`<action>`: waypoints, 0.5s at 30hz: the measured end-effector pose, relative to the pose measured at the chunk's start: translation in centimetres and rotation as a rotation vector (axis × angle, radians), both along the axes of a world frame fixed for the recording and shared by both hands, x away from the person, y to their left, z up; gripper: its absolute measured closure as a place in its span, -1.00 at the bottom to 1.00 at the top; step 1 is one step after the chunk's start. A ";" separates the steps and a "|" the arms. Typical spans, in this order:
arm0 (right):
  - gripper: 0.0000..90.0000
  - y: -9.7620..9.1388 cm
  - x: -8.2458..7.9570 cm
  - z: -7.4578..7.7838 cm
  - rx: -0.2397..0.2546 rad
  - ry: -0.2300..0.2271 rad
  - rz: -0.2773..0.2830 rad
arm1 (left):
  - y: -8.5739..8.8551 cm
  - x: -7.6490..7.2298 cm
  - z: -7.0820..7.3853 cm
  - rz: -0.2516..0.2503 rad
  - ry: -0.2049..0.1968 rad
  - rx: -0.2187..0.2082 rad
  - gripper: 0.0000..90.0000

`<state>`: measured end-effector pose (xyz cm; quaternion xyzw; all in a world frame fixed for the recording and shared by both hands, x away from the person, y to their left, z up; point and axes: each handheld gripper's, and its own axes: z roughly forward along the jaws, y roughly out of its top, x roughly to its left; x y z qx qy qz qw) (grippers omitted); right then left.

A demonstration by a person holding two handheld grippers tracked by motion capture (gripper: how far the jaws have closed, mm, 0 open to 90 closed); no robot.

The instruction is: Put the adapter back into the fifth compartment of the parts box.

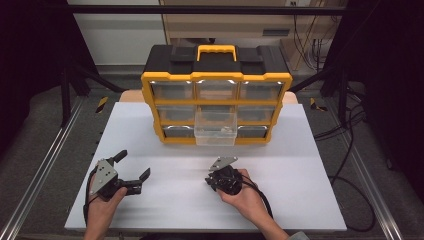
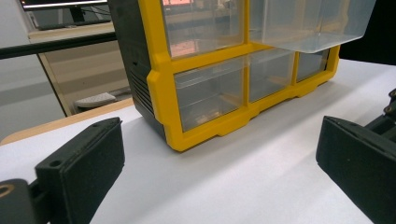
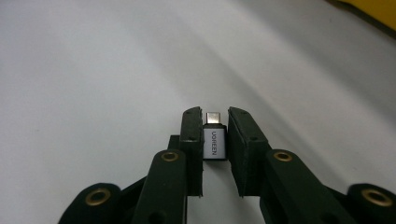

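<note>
While the small grey adapter (image 3: 215, 142) is pinched between the pads of the right tool (image 1: 216, 176), the step in hand is judged to be its lift off the white counter (image 1: 300, 200) and its carriage to the pulled-out clear drawer (image 1: 215, 131) in the middle column of the yellow organizer (image 1: 216, 102). A straight, slow rise is advised, since the adapter is gripped only along its short sides, with its metal plug left protruding ahead of the pads; a twist could let it slip. The grip should be kept firm until the adapter is brought over the drawer's open top, and release is best made low inside it.

The right tool is held in front of the organizer, just below the open drawer, tipped down toward the counter, with the hand wrapped around its rear. The left tool (image 1: 133, 166) is held well to the left of the right one, in front of the organizer's left corner, jaws spread wide and empty, pointed toward the organizer's lower drawers.
</note>
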<state>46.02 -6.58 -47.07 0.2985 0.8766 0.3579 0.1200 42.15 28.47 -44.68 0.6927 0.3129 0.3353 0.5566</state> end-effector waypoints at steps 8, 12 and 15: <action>0.70 -1.8 -0.5 0.9 0.021 -0.013 -0.018 | 0.3 -0.1 0.0 0.008 0.000 -0.015 -0.98; 0.70 -2.9 -0.6 1.2 0.028 -0.021 -0.032 | 0.1 -0.1 0.1 0.005 0.001 -0.013 -0.98; 0.70 -3.7 -0.5 1.5 0.036 -0.023 -0.050 | 0.1 -0.1 0.0 0.005 0.002 -0.012 -0.98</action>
